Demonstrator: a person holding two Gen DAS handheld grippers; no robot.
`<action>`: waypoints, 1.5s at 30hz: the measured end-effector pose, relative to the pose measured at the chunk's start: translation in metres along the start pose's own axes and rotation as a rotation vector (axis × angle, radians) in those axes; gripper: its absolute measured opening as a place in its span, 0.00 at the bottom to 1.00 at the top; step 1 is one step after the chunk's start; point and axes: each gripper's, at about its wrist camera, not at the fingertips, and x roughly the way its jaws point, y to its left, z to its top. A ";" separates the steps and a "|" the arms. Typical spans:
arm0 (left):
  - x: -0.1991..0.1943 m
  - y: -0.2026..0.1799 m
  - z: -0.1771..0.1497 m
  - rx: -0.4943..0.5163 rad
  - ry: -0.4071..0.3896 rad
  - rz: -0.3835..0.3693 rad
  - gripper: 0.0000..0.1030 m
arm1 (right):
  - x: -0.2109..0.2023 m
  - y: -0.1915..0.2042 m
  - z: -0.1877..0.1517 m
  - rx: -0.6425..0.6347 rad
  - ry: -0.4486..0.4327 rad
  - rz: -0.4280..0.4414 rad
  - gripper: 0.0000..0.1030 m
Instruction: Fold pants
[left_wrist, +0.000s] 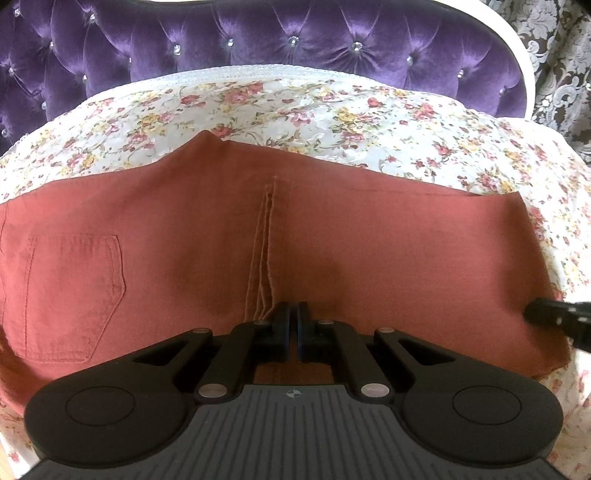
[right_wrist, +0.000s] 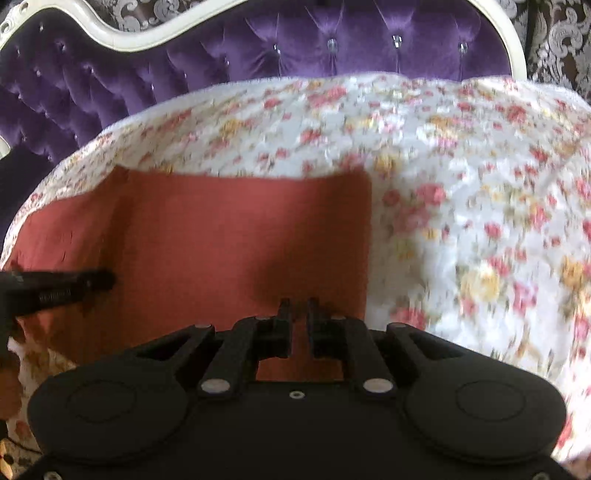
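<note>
Pants (left_wrist: 229, 236) lie flat on the bed (left_wrist: 332, 110); my left hand-held gripper (left_wrist: 293, 317) pinches their near edge, my right hand-held gripper (right_wrist: 299, 314) slightly parted over it, ready to fold.

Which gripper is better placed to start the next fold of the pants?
Probably left. The left gripper sits closed at the pants' near edge by the centre seam, though a pinch isn't visible. The right gripper hovers slightly open near their side edge.
</note>
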 end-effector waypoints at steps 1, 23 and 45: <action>-0.002 0.001 0.000 -0.003 0.001 -0.004 0.05 | 0.000 -0.001 -0.003 0.006 0.005 0.001 0.17; -0.094 0.169 -0.011 -0.226 -0.177 0.164 0.20 | -0.018 0.080 0.015 -0.060 -0.043 0.171 0.21; -0.061 0.305 -0.066 -0.612 -0.207 0.057 0.34 | 0.017 0.178 0.031 -0.218 0.020 0.260 0.22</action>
